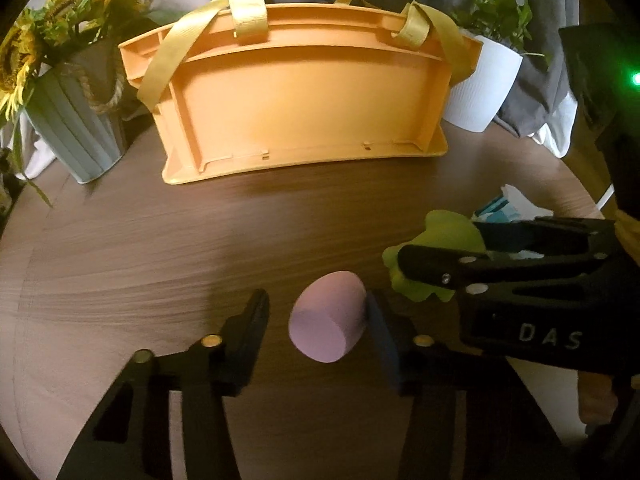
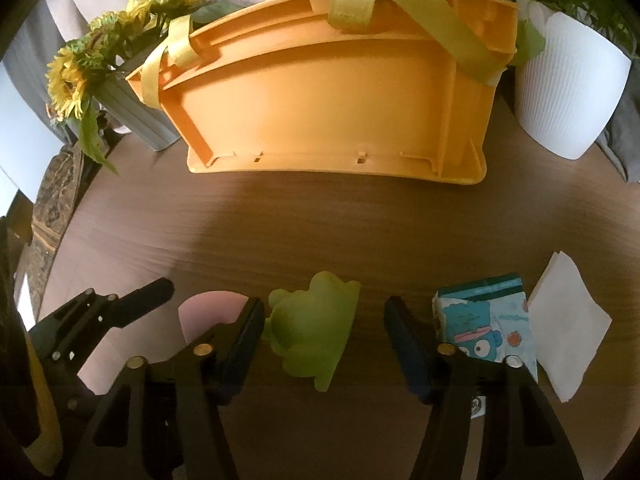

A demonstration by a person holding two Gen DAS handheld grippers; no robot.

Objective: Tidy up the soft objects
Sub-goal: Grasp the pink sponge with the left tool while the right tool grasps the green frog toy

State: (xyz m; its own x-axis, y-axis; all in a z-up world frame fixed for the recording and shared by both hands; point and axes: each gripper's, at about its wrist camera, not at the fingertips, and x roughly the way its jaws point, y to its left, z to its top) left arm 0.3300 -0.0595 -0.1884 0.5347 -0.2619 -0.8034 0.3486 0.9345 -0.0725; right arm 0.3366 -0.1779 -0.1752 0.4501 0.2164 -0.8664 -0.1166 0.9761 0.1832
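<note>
A pink foam cylinder (image 1: 328, 322) lies on the wooden table between the open jaws of my left gripper (image 1: 316, 320), against the right finger. It shows partly in the right wrist view (image 2: 208, 312). A green soft frog toy (image 2: 312, 332) lies between the open jaws of my right gripper (image 2: 324, 340), touching the left finger. In the left wrist view the frog (image 1: 436, 240) sits partly behind the right gripper (image 1: 432, 248). The left gripper also shows in the right wrist view (image 2: 156, 292). An orange plastic basket (image 1: 304, 96) with yellow straps stands at the back.
A grey pot of sunflowers (image 1: 76, 128) stands back left and a white ribbed plant pot (image 1: 484, 84) back right. A cartoon tissue pack (image 2: 488, 324) and a white napkin (image 2: 568, 324) lie right of the right gripper. The table edge (image 1: 576, 184) curves at the right.
</note>
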